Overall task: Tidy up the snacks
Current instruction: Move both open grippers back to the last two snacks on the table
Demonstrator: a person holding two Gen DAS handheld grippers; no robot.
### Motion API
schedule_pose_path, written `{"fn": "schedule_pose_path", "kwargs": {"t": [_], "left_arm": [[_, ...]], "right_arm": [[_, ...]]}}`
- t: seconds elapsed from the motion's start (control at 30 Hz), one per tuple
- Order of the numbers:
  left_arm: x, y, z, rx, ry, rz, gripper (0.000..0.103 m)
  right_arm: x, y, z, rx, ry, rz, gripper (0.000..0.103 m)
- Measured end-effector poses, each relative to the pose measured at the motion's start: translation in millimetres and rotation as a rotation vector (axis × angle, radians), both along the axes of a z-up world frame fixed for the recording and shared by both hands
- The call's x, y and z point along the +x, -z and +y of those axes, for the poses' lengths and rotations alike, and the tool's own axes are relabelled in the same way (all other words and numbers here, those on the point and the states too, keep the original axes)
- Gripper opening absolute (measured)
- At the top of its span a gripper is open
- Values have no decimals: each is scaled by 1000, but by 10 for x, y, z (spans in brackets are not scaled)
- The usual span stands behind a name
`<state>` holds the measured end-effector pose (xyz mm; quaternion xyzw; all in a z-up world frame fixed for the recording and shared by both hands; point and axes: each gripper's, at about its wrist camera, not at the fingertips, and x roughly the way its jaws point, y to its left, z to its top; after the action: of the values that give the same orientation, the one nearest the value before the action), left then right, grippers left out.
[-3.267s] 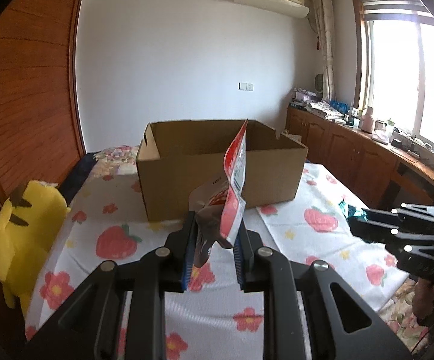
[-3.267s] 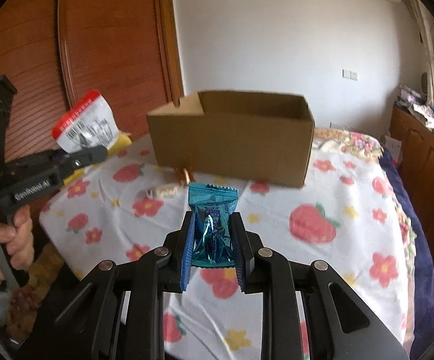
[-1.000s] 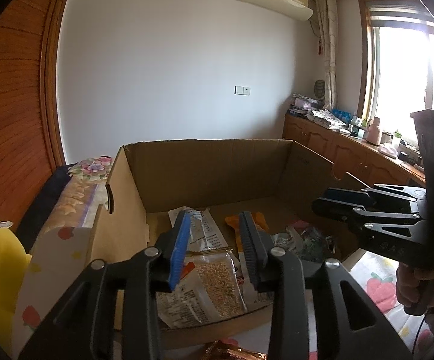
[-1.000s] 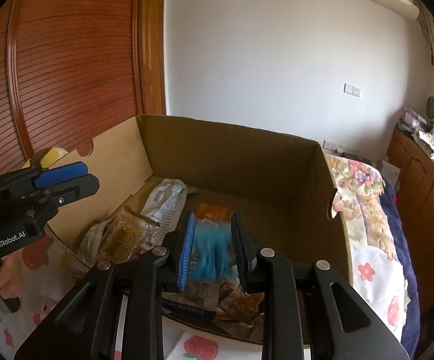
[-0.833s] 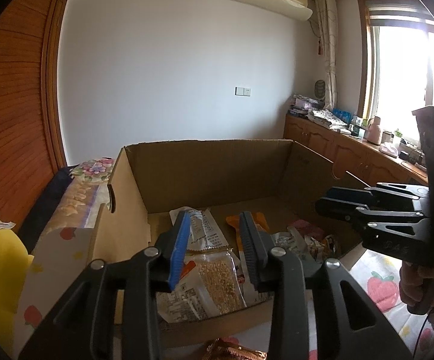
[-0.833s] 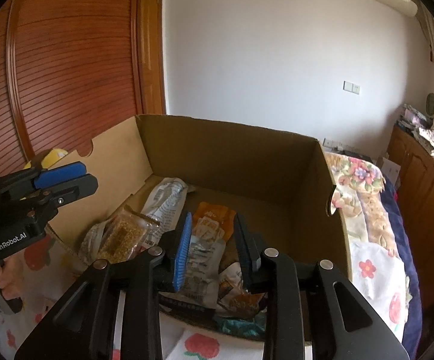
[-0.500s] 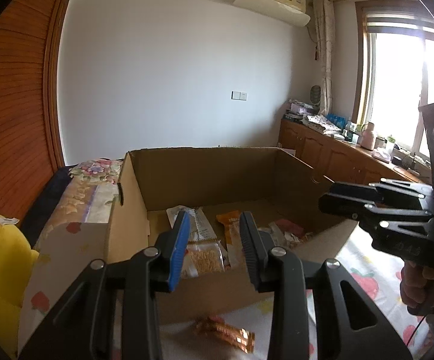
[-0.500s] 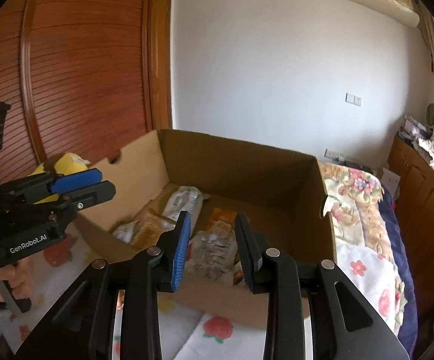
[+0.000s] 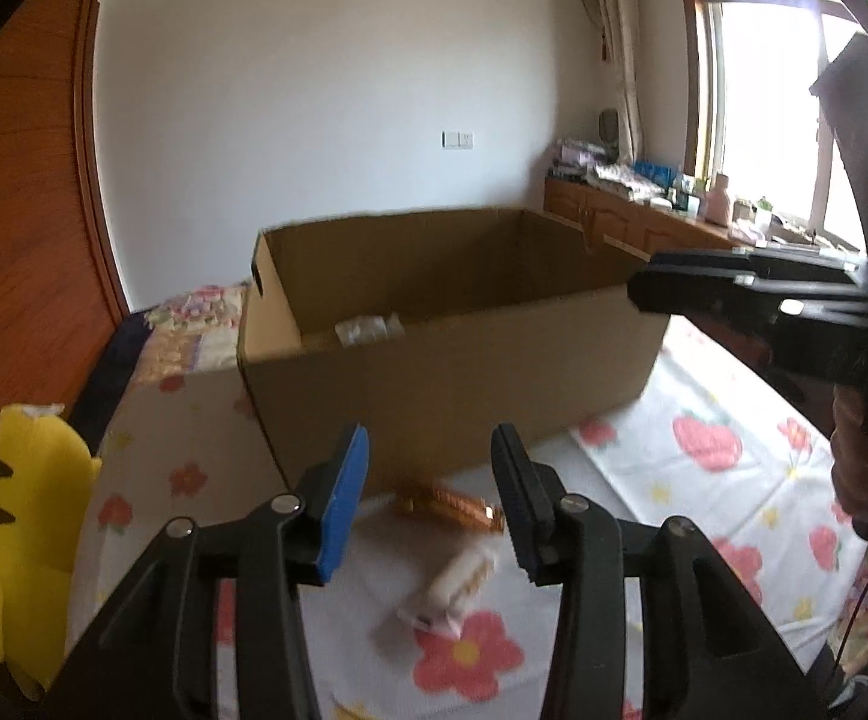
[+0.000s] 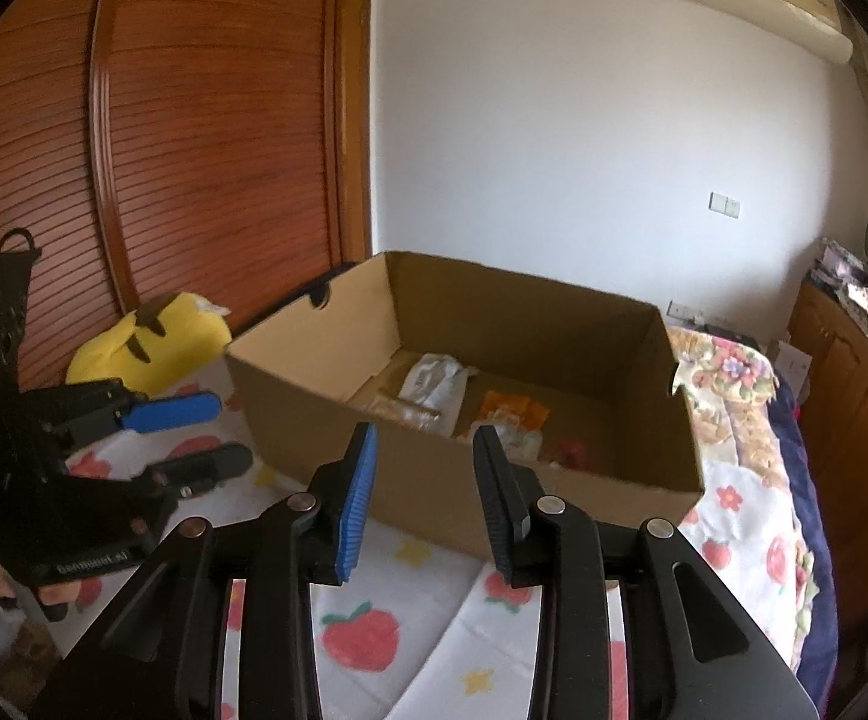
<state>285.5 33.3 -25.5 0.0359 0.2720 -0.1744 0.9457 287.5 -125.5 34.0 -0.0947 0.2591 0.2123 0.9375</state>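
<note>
A brown cardboard box stands on the bed; in the right wrist view the box holds several snack packets. My left gripper is open and empty, in front of the box's near wall. Below it on the sheet lie a copper-coloured wrapped bar and a pale wrapped snack. My right gripper is open and empty, before the box's near side. It also shows in the left wrist view at the right. The left gripper shows at the left in the right wrist view.
The bed has a white sheet with strawberry and flower prints. A yellow plush toy sits at the left, also in the right wrist view. A wooden wardrobe stands behind; wooden cabinets line the window wall.
Both grippers let go of their snack packets into the box and have since pulled back and lower. The box's inside is now mostly hidden from the left wrist. Two snacks on the sheet came into view.
</note>
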Motion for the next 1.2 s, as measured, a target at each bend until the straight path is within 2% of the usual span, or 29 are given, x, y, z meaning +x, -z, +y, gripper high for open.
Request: {"fn": "schedule_pose_path", "kwargs": {"t": [0.23, 0.33, 0.67, 0.83, 1.13, 1.2], "left_arm": [[-80, 214, -30, 36, 11, 78, 46], [-48, 339, -58, 52, 48, 133, 48], [123, 552, -173, 121, 103, 238, 48], [215, 625, -205, 129, 121, 295, 48], [247, 701, -161, 116, 127, 323, 47], [229, 705, -137, 123, 121, 316, 41]], "right_arm": [[-159, 110, 76, -6, -11, 24, 33], [-184, 164, 102, -7, -11, 37, 34], [-169, 368, 117, -21, -6, 86, 35], [-117, 429, 117, -23, -7, 106, 35], [23, 585, 165, -35, -26, 160, 36], [72, 623, 189, -34, -31, 177, 36]]}}
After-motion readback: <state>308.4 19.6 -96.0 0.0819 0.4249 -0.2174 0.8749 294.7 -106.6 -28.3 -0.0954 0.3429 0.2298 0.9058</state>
